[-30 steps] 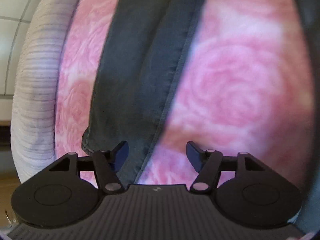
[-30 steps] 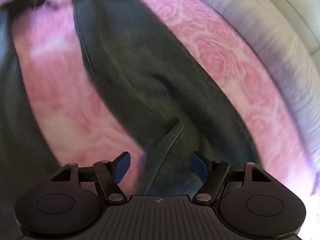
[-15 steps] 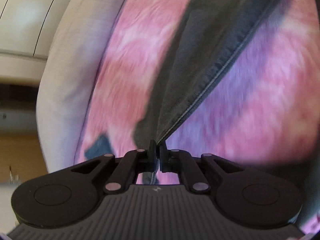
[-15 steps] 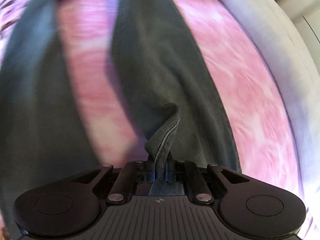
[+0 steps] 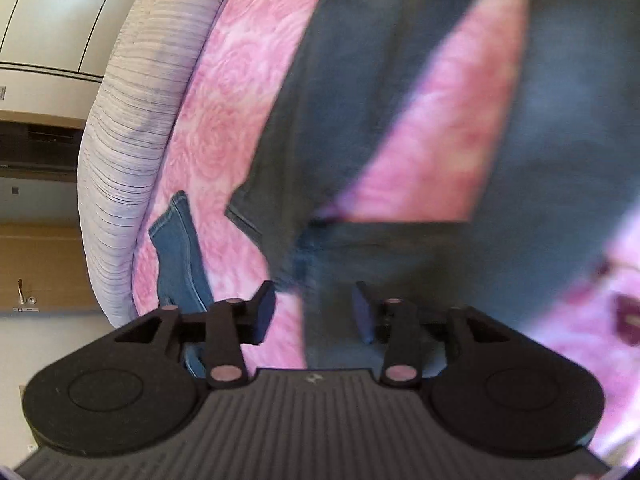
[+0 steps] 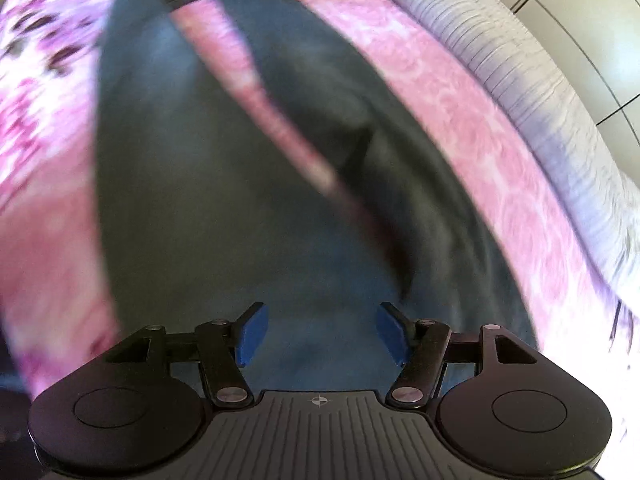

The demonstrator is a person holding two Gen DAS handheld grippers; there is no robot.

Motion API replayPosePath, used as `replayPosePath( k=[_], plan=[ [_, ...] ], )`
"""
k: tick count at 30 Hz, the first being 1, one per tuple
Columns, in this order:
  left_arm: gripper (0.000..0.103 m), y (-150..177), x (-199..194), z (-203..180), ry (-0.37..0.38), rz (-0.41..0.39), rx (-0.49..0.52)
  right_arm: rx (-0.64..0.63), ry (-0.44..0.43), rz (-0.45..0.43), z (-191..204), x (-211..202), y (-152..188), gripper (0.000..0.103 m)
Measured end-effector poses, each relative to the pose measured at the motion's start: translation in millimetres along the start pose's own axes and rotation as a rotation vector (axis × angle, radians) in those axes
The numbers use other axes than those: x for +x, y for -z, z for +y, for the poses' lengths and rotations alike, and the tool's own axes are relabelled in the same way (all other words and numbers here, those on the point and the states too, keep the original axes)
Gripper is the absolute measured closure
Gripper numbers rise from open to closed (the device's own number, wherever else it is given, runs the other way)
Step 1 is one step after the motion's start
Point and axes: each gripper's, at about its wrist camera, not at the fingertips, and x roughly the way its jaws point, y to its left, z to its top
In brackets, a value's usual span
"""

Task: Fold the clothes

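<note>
My left gripper (image 5: 314, 312) is released, jaws just reopened, nothing pinched; dark grey trousers (image 5: 348, 120) lie below it, filling centre and right of frame on the pink rose-pattern bedspread (image 5: 224, 120). Blue jeans piece (image 5: 180, 256) at lower left, beside the white ribbed bed edge (image 5: 132, 120). My right gripper (image 6: 318, 334) also just reopened, empty, over the trousers (image 6: 192, 184) mid-frame. Blurry.

half a second ago we pinched the dark trousers (image 5: 328, 128) in both tools; now the left tool (image 5: 314, 312) and right tool (image 6: 318, 334) have just opened, nothing between them.
</note>
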Motion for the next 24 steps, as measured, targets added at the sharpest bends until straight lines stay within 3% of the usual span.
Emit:
replayPosePath(
  k=[6,9,11,15,17,20,24],
  plan=[
    [0.037,21.8,-49.1,-76.8,-0.014,-0.018,0.092,-0.003,0.006,0.018,40.8,-33.8,79.9,0.039],
    [0.033,19.0,-58.0,-107.3,-0.018,-0.035,0.168,-0.003,0.036,0.046,54.2,-46.3,109.4,0.039],
    [0.027,14.2,-56.8,-120.3,-0.036,-0.067,0.214,0.010,0.049,0.063,60.9,-55.0,126.6,0.039],
    [0.025,3.6,-28.6,-133.5,-0.064,-0.107,0.255,0.034,0.101,0.090,67.7,-53.1,149.6,0.037],
    [0.022,-0.3,-14.8,-132.5,-0.082,-0.137,0.237,0.067,0.134,0.099,68.8,-42.8,160.3,0.036],
    [0.021,-2.5,-9.1,-111.4,-0.122,-0.212,0.116,0.067,0.187,0.097,77.8,-20.4,170.0,0.036],
    [0.020,-8.5,-3.2,-77.4,-0.137,-0.284,-0.029,0.064,0.279,0.023,88.8,-13.9,172.4,0.036]
  ],
)
